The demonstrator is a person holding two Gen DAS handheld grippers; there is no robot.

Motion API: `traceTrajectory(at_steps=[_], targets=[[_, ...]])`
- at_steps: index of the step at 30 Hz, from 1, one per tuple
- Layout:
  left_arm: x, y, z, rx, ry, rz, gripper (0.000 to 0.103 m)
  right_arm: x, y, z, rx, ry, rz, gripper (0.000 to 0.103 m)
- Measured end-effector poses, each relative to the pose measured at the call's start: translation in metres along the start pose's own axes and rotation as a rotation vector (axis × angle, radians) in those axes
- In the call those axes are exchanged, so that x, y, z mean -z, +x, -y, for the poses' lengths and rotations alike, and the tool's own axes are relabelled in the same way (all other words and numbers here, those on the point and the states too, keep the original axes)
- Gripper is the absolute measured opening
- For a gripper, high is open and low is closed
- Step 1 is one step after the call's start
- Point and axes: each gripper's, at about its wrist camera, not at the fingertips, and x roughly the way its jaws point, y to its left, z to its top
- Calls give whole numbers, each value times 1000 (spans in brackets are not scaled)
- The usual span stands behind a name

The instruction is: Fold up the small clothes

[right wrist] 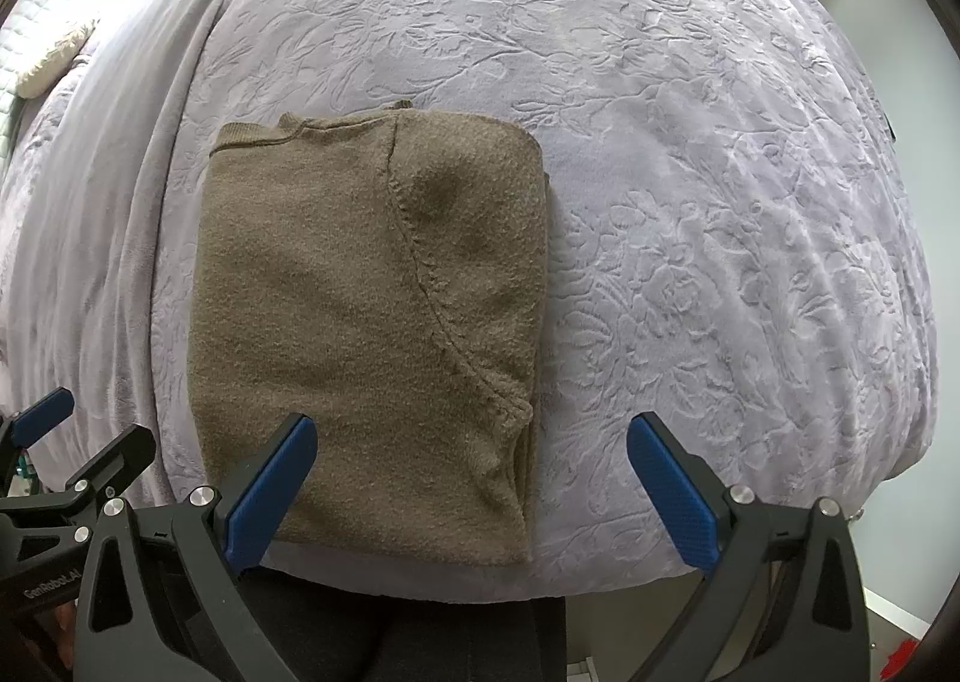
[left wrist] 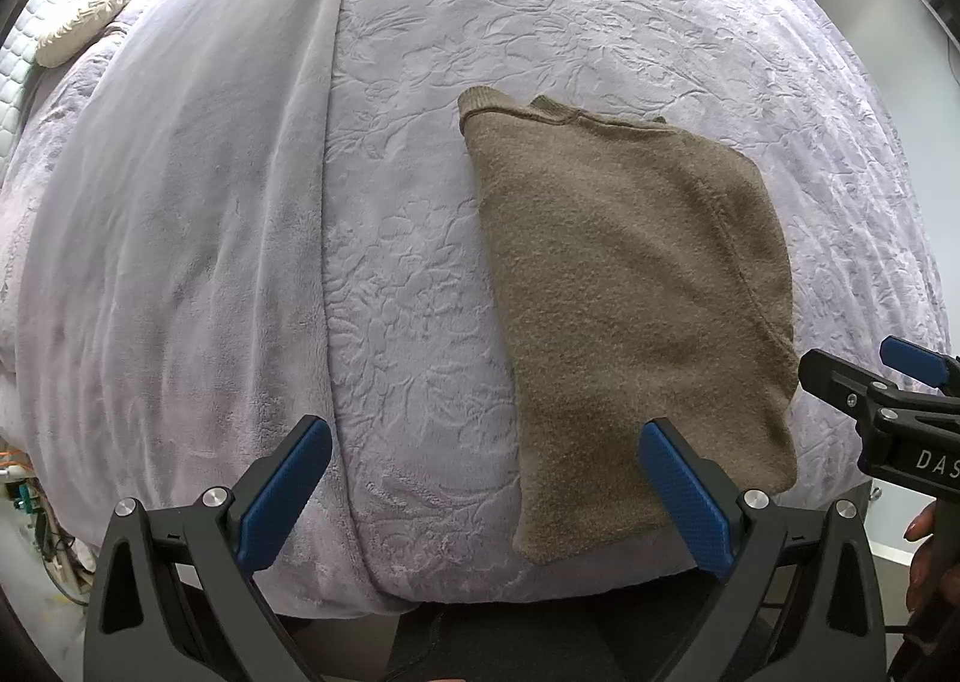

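Observation:
A small olive-brown knit sweater (left wrist: 630,286) lies folded into a rough rectangle on the lilac bed cover, near the bed's front edge; it also shows in the right wrist view (right wrist: 360,322), with a sleeve seam curving across its top. My left gripper (left wrist: 483,442) is open and empty, held just above the front edge, its right finger over the sweater's near left corner. My right gripper (right wrist: 471,442) is open and empty, straddling the sweater's near right corner. The right gripper also shows in the left wrist view (left wrist: 864,370), and the left gripper in the right wrist view (right wrist: 90,424).
The bed is covered by an embossed floral lilac blanket (left wrist: 600,22) with a smooth lilac throw (left wrist: 198,202) on its left half. Cream pillows (left wrist: 78,28) and a quilted headboard lie far left. The floor and clutter show past the bed's front left edge (left wrist: 36,502).

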Motion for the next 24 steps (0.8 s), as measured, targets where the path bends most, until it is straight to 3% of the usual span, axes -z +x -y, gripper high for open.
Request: traceTrajectory(at_steps=[24], targets=[[0,5,-2,-7,-8,-6,103,-2,0,1,2,0,-1,103]])
